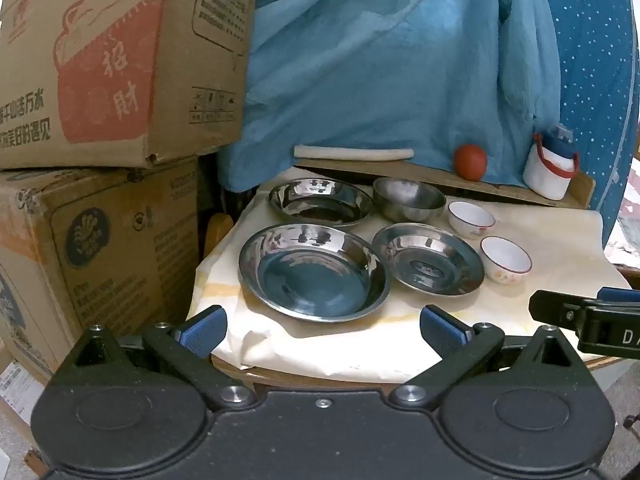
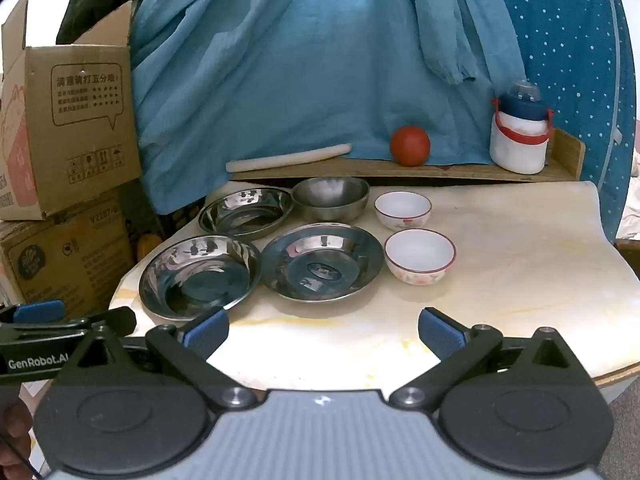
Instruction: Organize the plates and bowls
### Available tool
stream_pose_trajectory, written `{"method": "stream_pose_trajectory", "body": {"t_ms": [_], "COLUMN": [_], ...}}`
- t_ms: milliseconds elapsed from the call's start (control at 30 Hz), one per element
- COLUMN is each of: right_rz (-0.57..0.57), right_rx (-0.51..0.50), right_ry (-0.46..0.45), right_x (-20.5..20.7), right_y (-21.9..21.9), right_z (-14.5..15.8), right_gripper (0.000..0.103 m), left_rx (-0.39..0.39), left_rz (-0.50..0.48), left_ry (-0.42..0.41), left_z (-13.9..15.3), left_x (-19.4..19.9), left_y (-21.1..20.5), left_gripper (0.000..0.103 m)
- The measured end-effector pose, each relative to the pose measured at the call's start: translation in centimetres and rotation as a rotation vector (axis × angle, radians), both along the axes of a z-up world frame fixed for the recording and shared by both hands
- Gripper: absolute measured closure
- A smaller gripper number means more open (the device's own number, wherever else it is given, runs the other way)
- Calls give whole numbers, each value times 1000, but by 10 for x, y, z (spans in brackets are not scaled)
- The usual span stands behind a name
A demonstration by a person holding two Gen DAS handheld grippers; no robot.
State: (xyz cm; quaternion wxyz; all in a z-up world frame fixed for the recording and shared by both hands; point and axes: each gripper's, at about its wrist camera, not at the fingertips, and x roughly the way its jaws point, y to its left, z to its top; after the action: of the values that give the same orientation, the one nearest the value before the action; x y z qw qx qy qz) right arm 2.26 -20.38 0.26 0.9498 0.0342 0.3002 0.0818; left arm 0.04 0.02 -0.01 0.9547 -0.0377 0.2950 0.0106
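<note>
Three steel plates [image 2: 322,262], a steel bowl [image 2: 331,197] and two white ceramic bowls [image 2: 419,255] sit grouped on the cloth-covered table [image 2: 520,264]: two plates and the steel bowl toward the left and back, the white bowls on the right, one behind the other. Behind them a low wooden shelf [image 2: 440,170] carries a white rolling pin [image 2: 288,158], a red ball [image 2: 409,145] and a white bottle with a blue cap [image 2: 519,136], backed by hanging blue cloth [image 2: 300,80]. Cardboard boxes [image 1: 100,80] stack at the left. The left gripper [image 1: 322,330] and right gripper [image 2: 322,330] both hover at the near edge, jaws spread wide and holding nothing. The boxes are cut off by the frame.
</note>
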Motion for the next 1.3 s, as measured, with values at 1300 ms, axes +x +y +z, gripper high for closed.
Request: {"method": "stream_pose_trajectory", "body": {"t_ms": [1300], "right_rz": [-2], "right_rx": [5], "right_ry": [2], "right_x": [1], "right_y": [1], "right_z": [1], "right_gripper": [0], "left_rx": [2], "left_rz": [-1], "left_ry": [6], "left_z": [-7], "left_x": [0], "left_y": [-4], "left_gripper": [1]}}
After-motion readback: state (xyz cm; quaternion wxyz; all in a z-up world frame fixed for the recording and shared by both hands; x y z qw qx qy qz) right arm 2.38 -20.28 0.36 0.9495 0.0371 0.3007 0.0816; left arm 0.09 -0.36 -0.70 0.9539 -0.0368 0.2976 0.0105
